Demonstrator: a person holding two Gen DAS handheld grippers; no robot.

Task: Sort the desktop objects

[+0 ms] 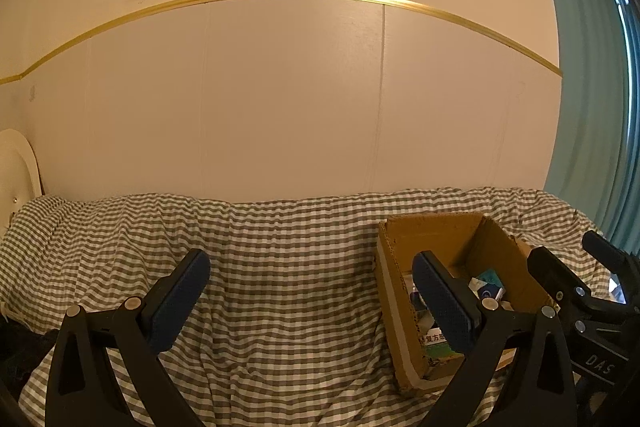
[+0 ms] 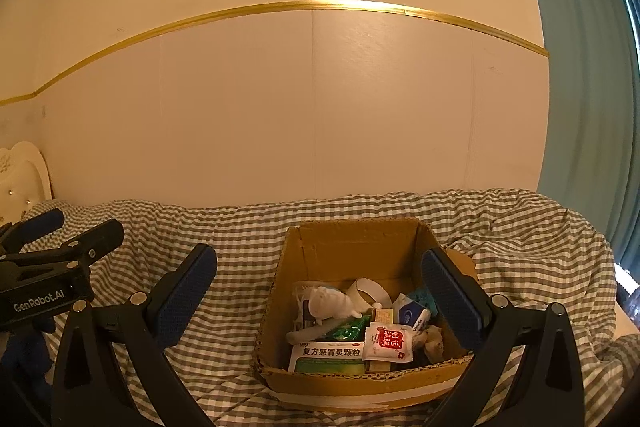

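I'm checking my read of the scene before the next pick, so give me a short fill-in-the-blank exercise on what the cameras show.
1. The cardboard box sits on a cloth with a ____ pattern.
2. Both the left hand-held gripper and the right hand-held gripper are ____ and hold nothing.
3. The small white packet in the box has ____ printing on it.
4. The curtain at the right edge is ____ in colour.

Missing words: checked; open; red; teal
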